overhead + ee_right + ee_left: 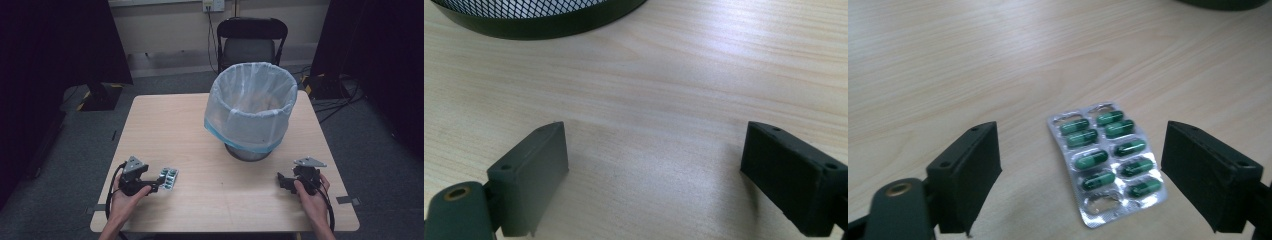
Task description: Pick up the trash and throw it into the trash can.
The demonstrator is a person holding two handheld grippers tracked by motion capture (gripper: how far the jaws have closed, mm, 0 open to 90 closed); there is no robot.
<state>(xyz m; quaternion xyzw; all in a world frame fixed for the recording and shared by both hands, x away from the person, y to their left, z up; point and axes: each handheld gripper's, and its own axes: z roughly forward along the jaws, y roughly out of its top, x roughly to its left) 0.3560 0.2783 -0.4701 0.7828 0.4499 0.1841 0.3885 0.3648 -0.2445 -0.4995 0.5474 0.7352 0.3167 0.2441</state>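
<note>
While lying flat on pale wooden table (pixel 200 135), silver pill sheet with green capsules (pixel 1108 160) sits between wide-open left gripper (pixel 1080 175) jaws, touching neither. Right gripper (pixel 654 175) wide open, holds nothing.

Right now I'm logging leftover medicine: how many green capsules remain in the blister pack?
8 in the blister pack, lying flat on the table between the left gripper's open jaws: four in each column. Both nearest pockets look empty and crushed; the two farthest seem empty too.
</note>
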